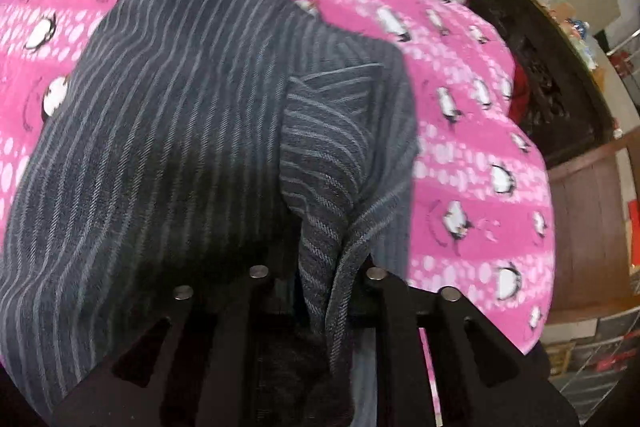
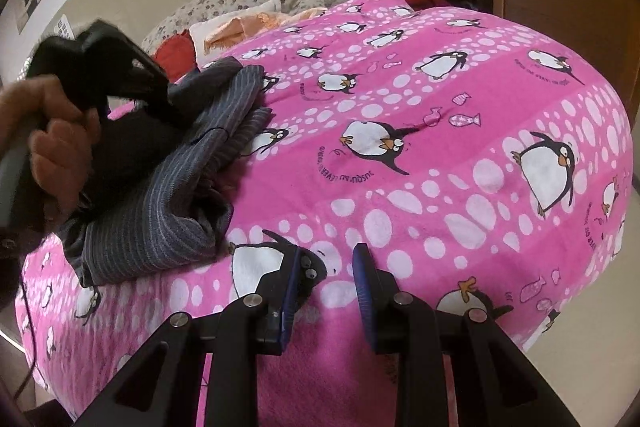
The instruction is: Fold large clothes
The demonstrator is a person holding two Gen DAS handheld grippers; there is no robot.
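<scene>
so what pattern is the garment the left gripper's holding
Dark grey garment with thin lighter pinstripes, clearest in the left wrist view.

A dark grey garment [image 1: 180, 131] with thin pale stripes was seen; the pink blanket [image 2: 440, 187] was patterned with white dots and black-and-white penguins.

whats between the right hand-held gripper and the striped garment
Only bare pink penguin blanket: the right wrist view shows the open right hand-held gripper apart from the grey striped garment, nothing lying between them.
</scene>
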